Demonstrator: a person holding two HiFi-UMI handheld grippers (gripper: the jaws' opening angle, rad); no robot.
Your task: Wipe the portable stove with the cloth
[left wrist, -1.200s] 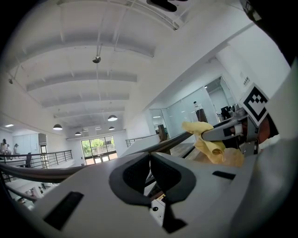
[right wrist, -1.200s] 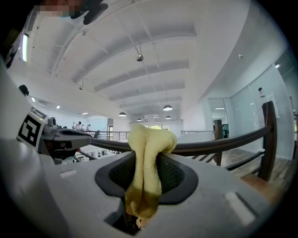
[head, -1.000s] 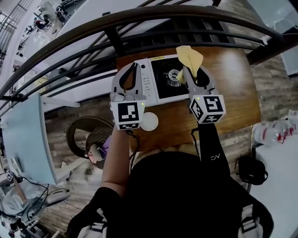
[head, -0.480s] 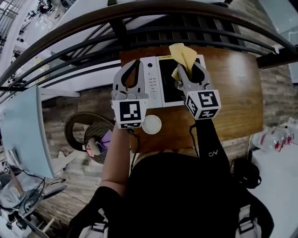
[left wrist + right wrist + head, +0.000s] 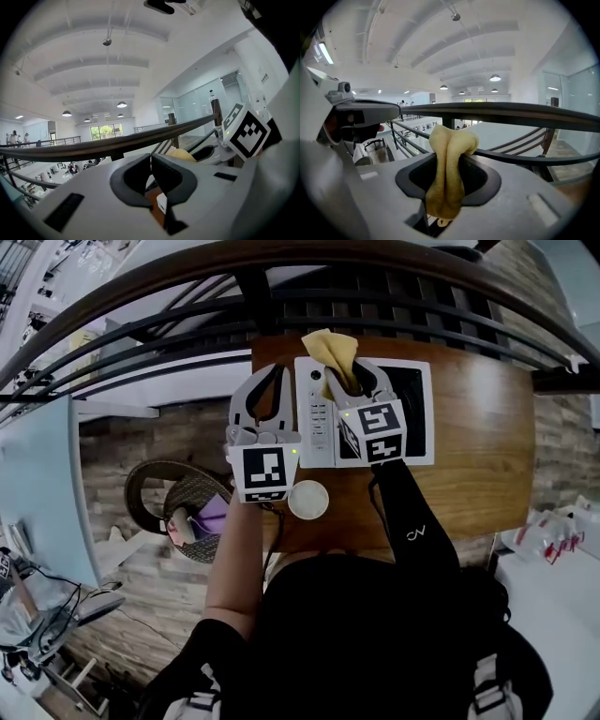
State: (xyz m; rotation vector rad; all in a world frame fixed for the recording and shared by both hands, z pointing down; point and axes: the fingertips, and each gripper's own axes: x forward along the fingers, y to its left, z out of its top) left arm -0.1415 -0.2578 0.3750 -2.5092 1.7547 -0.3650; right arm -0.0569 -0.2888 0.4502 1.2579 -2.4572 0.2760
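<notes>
A white portable stove [image 5: 420, 418] with a black top lies on the brown wooden table [image 5: 478, 456] in the head view. My right gripper [image 5: 343, 365] is held over the stove's left part, shut on a yellow cloth [image 5: 331, 350] that sticks out past its jaws. In the right gripper view the yellow cloth [image 5: 448, 173] is bunched and pinched between the jaws of my right gripper [image 5: 449, 161]. My left gripper [image 5: 273, 376] hangs just left of the stove, above the table's left edge, its jaws together with nothing held. The left gripper [image 5: 151, 164] shows shut tips in its own view.
A white round cup [image 5: 307, 499] stands on the table near the front, between the two grippers. A dark metal railing [image 5: 309, 306] runs just behind the table. A wicker chair [image 5: 178, 512] sits on the floor to the left. The table's right half lies bare.
My right gripper with the cloth has moved left across the stove, from over the burner to the stove's left part. The left gripper has stayed about where it was.
</notes>
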